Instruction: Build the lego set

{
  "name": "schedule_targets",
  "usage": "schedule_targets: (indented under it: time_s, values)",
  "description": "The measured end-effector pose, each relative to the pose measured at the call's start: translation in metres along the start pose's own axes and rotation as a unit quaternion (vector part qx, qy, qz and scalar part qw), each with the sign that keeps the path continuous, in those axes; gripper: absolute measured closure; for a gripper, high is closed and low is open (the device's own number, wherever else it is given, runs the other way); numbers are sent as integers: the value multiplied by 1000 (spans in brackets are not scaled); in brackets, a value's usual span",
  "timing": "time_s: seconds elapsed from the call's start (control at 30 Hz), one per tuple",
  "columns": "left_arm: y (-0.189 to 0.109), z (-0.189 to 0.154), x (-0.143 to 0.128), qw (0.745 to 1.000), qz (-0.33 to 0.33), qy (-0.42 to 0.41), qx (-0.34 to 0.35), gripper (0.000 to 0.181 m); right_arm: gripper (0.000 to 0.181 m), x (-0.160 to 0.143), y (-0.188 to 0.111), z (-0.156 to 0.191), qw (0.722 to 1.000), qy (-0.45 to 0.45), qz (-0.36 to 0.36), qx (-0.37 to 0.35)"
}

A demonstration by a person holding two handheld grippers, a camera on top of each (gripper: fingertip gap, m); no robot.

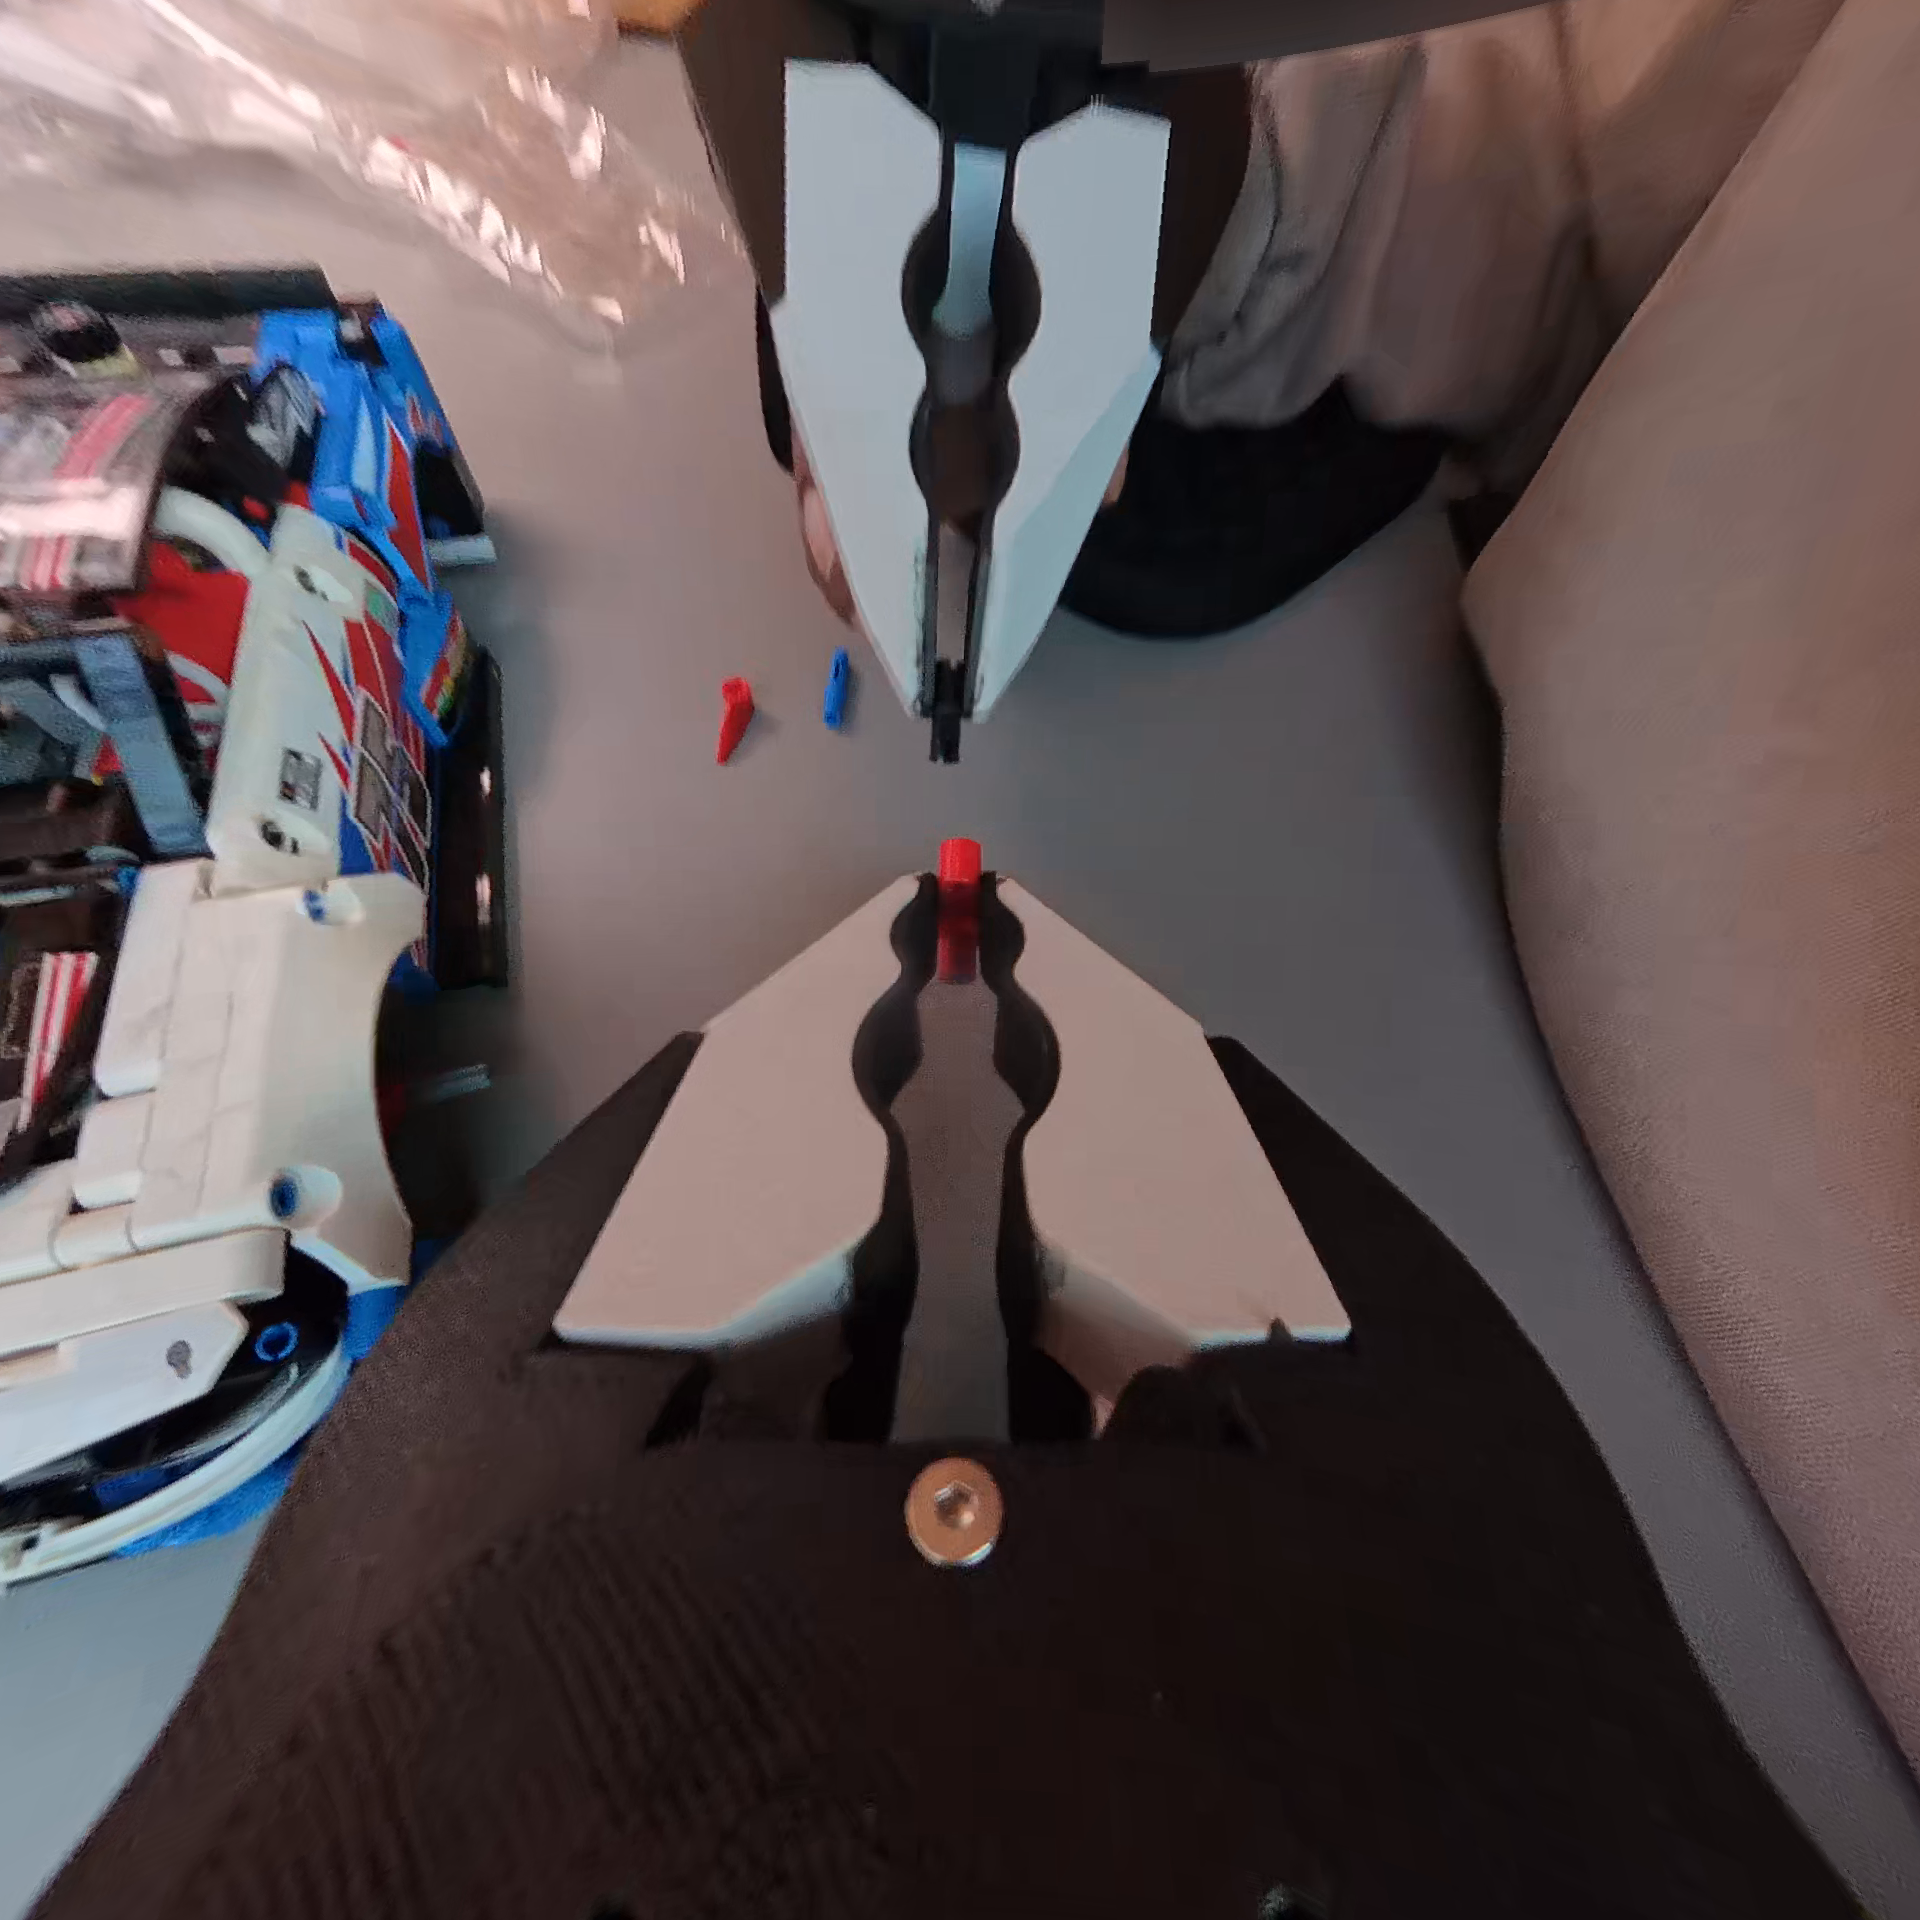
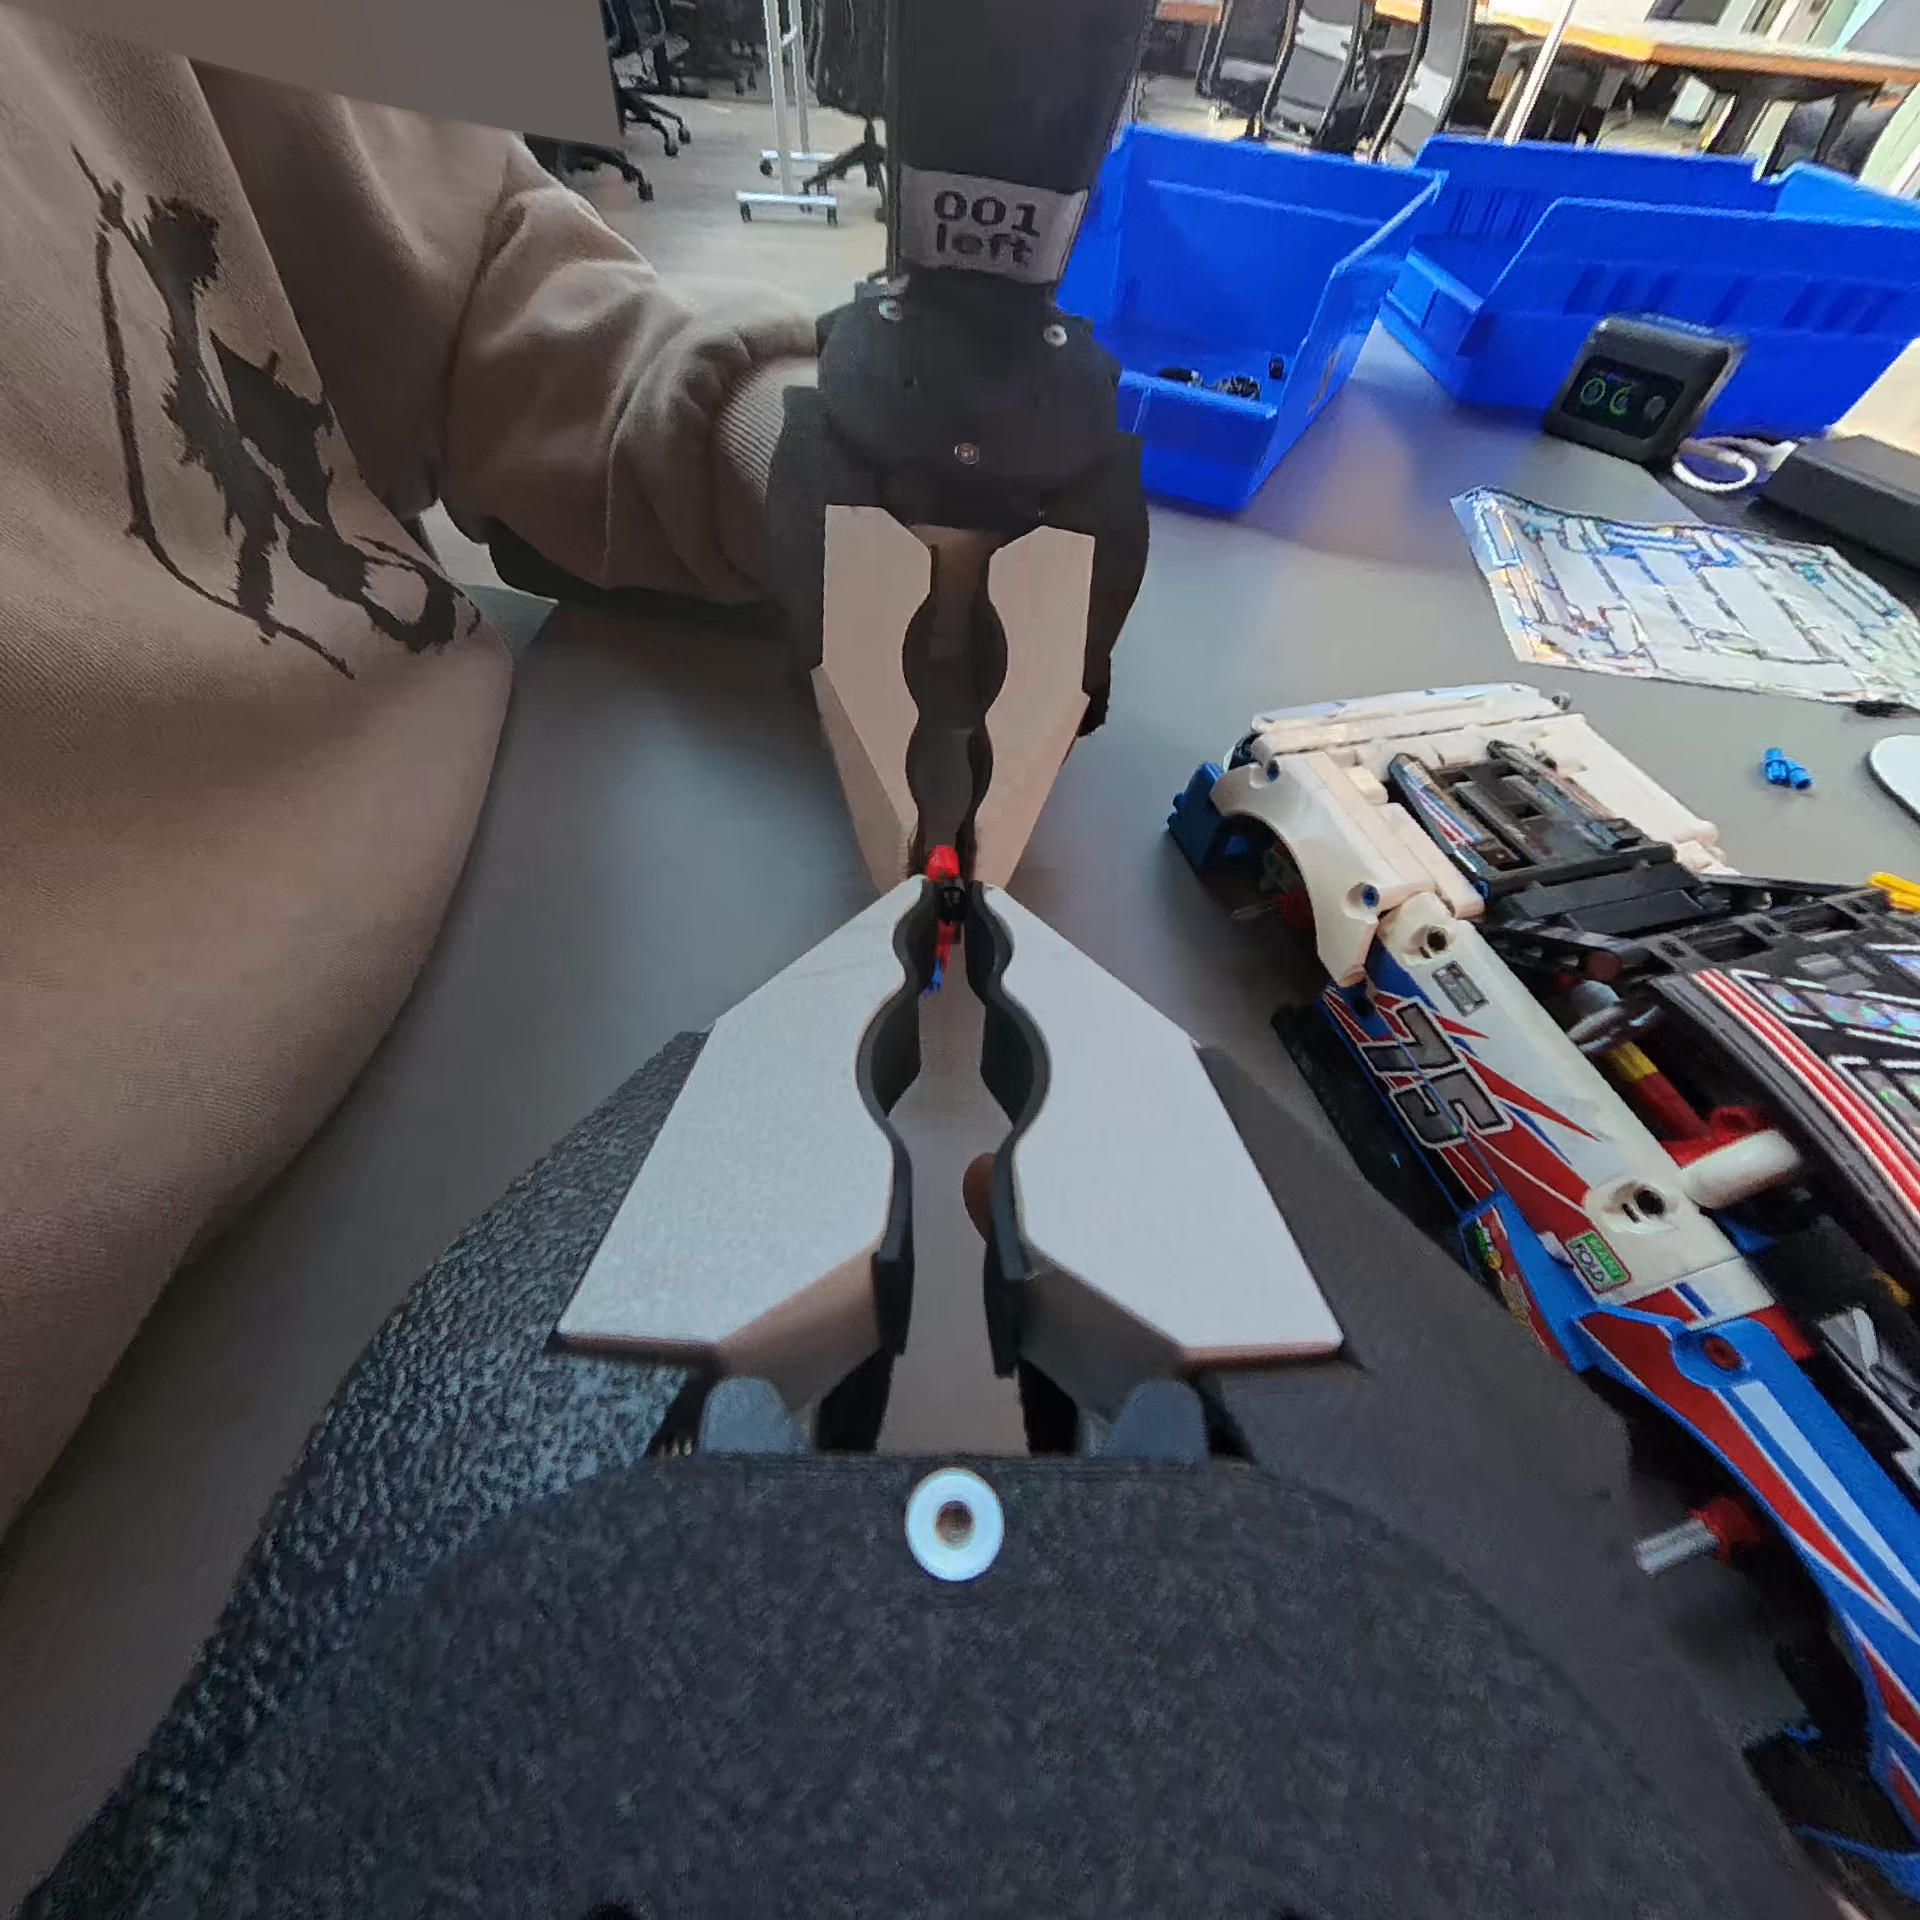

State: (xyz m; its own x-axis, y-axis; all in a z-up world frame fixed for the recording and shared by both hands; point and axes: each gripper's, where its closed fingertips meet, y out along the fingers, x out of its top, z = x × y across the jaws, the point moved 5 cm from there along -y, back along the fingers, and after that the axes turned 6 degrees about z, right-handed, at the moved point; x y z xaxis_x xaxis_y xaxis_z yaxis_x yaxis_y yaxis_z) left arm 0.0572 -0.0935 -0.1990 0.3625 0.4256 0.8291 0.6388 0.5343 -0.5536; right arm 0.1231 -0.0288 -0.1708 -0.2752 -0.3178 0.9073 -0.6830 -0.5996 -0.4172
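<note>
Tips first: your left gripper (image 1: pixel 957 881) is clenched on a small red piece (image 1: pixel 958 904) that sticks out past its tips. Facing it, just beyond a narrow gap, your right gripper (image 1: pixel 945 717) pinches a thin black pin (image 1: pixel 944 727) the same way. In the right wrist view the two tips look almost touching, red piece (image 2: pixel 942 862) against pin (image 2: pixel 950 902), so I judge you are about to press one onto the other; whether they have met yet I cannot tell.

Near the grippers, on the grey table (image 1: pixel 1247 831), lie two loose parts, a red one (image 1: pixel 734 719) and a blue one (image 1: pixel 836 687), well apart from the car.

Off to one side sits the car (image 2: pixel 1558 1039), white, blue and red. Its body panels, wheel arch and striped bodywork are on, so most of the build looks done. Its middle is open, with black frame and red parts exposed, so some panels and small fittings seem left.

Farther back lie the instruction sheet (image 2: pixel 1683 603), a few blue pins (image 2: pixel 1785 771), and blue bins (image 2: pixel 1455 270).
</note>
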Motion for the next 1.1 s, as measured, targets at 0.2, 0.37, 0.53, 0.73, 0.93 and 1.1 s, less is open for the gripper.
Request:
schedule_targets:
  time_s: [0.2,0.37,0.53,0.73,0.93,1.1]
  values:
    - [-12,0,18,997,-76,-6,0,176,179,5,0,2,1000,1,-16,-1]
    - [-9,-2,19,997,-75,-6,0,176,179,5,1,2,1000,5,-18,3]
    - [-9,-2,19,997,-76,-5,8,176,179,5,1,1,999,23,-21,10]
    - [-7,-2,19,996,-65,25,51,176,179,3,3,-2,998,56,-19,15]
    - [-4,-4,20,987,-26,100,120,176,180,2,8,-2,998,54,25,-7]
    - [4,-3,13,989,4,98,114,176,179,-7,12,-2,996,70,46,2]
